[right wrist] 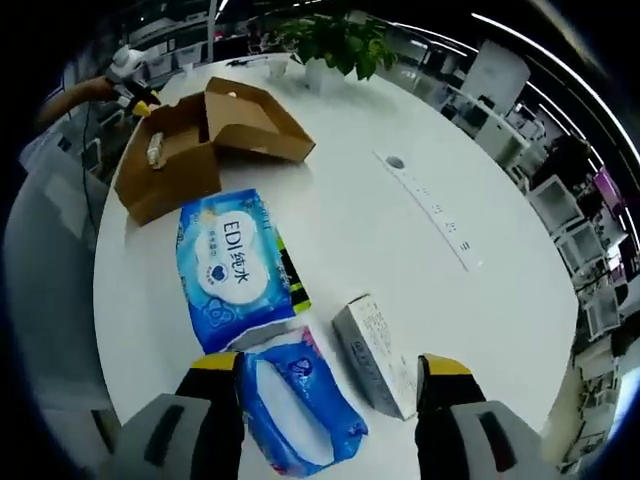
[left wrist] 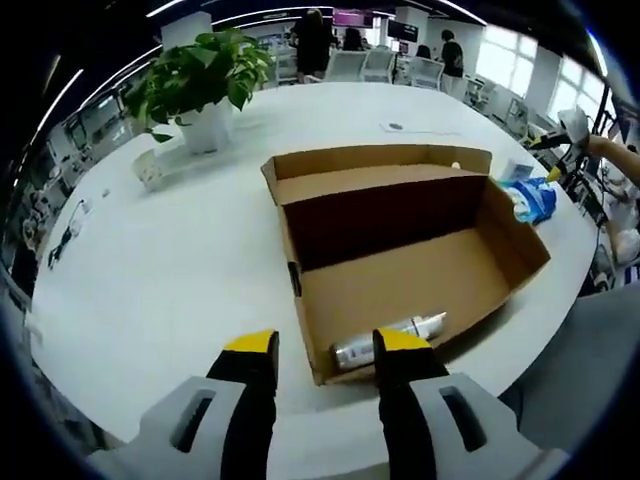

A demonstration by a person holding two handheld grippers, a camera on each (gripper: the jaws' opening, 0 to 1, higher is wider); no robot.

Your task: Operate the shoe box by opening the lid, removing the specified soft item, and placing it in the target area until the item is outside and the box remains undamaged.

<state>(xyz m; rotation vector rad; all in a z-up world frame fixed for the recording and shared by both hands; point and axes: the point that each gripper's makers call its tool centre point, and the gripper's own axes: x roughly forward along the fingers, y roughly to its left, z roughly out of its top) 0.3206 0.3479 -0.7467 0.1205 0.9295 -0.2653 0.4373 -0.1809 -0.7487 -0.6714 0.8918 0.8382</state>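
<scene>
On the white round worktop [left wrist: 150,270] (office behind), the open box [left wrist: 400,250] lies beyond the left gripper's [left wrist: 325,345] spread fingers, the right gripper's [right wrist: 330,365] fingers apart over tissue packs [right wrist: 235,265].

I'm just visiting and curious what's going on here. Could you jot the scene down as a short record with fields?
Setting: round white table in an office
Box: brown cardboard shoe box, lid open
Inside box: a silver bottle lying on its side
Outside box: large blue wipes pack, smaller blue soft pack, small grey carton
Left gripper: jaws open, near the box's front edge, holding nothing
Right gripper: jaws open, either side of the smaller pack and carton
Other: potted plant behind the box
</scene>
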